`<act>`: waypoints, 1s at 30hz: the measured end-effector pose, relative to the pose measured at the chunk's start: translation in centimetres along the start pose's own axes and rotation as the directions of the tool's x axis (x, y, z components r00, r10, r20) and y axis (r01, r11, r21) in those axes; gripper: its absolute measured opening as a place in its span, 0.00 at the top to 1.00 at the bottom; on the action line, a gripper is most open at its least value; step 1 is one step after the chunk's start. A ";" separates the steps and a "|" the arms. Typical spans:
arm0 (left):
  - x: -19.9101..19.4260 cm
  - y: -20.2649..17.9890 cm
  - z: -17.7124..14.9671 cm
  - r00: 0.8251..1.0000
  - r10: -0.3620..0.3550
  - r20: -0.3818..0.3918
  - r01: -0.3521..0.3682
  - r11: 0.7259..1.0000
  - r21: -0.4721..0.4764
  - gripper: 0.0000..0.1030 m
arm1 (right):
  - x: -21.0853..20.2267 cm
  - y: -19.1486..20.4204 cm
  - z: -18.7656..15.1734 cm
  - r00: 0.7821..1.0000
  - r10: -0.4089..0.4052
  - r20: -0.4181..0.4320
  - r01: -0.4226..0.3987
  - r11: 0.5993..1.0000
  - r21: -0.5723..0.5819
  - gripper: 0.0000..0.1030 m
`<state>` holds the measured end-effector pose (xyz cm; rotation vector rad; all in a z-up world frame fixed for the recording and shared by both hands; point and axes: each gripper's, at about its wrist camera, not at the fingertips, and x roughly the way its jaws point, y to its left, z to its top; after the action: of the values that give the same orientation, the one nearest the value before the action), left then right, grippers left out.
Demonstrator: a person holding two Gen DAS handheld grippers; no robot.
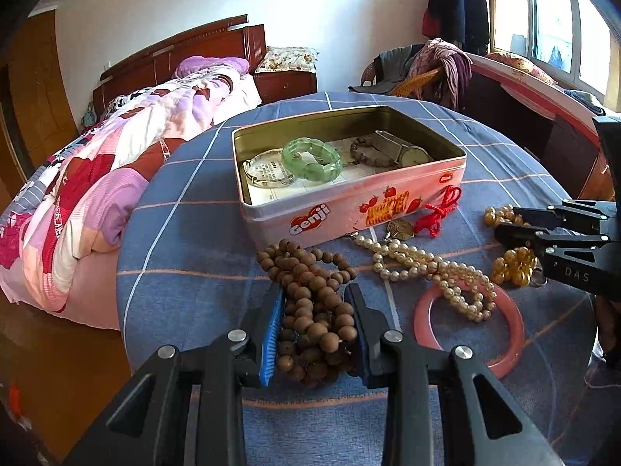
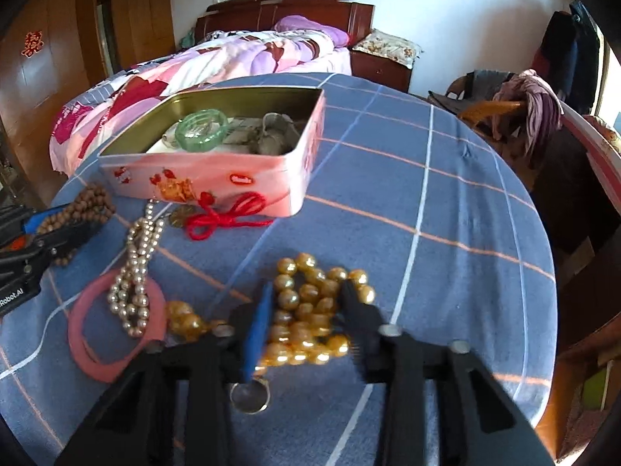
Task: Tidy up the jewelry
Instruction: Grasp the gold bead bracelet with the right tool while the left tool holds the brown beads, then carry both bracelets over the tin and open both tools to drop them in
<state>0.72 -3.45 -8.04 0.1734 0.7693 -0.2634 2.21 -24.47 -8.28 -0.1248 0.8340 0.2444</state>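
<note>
My left gripper (image 1: 314,291) is shut on a coiled string of brown wooden beads (image 1: 314,330) at the table's near edge. In the right wrist view my right gripper (image 2: 307,291) is shut on a heap of golden beads (image 2: 310,310), its pads against both sides. An open pink biscuit tin (image 1: 349,198) stands behind, holding a green bangle (image 1: 312,159), a silver bangle (image 1: 268,171) and a watch (image 1: 411,155). A pearl necklace (image 1: 427,268) lies across a pink bangle (image 1: 512,345). A red cord with a pendant (image 1: 438,213) rests against the tin.
A blue checked cloth (image 2: 427,194) covers the round table. A metal ring (image 2: 250,396) lies under my right gripper. A bed with a pink quilt (image 1: 97,194) is to the left, and a chair draped with clothes (image 1: 434,70) stands behind the table.
</note>
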 end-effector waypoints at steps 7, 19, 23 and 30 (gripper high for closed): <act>-0.4 0.2 0.3 1.000 -0.003 0.017 0.003 1.000 -0.007 0.69 | -1.0 0.1 -0.2 0.997 0.058 0.045 -0.058 0.998 -0.007 0.87; -2.1 0.7 0.9 0.997 -0.001 0.074 0.003 1.000 -0.021 0.69 | -2.8 0.8 0.8 0.990 0.089 0.113 -0.088 0.996 -0.015 0.87; -2.6 0.9 1.2 0.996 -0.003 0.086 0.005 1.000 -0.024 0.69 | -4.1 1.1 1.4 0.984 0.097 0.150 -0.095 0.995 -0.025 0.87; -3.9 1.1 2.0 0.993 -0.004 0.119 0.008 1.000 -0.030 0.69 | -5.7 1.5 2.4 0.973 0.111 0.203 -0.106 0.994 -0.032 0.87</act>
<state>-0.30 -2.20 -3.85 0.1255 0.6554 -0.2654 -0.19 -23.49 -2.47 -0.0717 0.6346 0.3627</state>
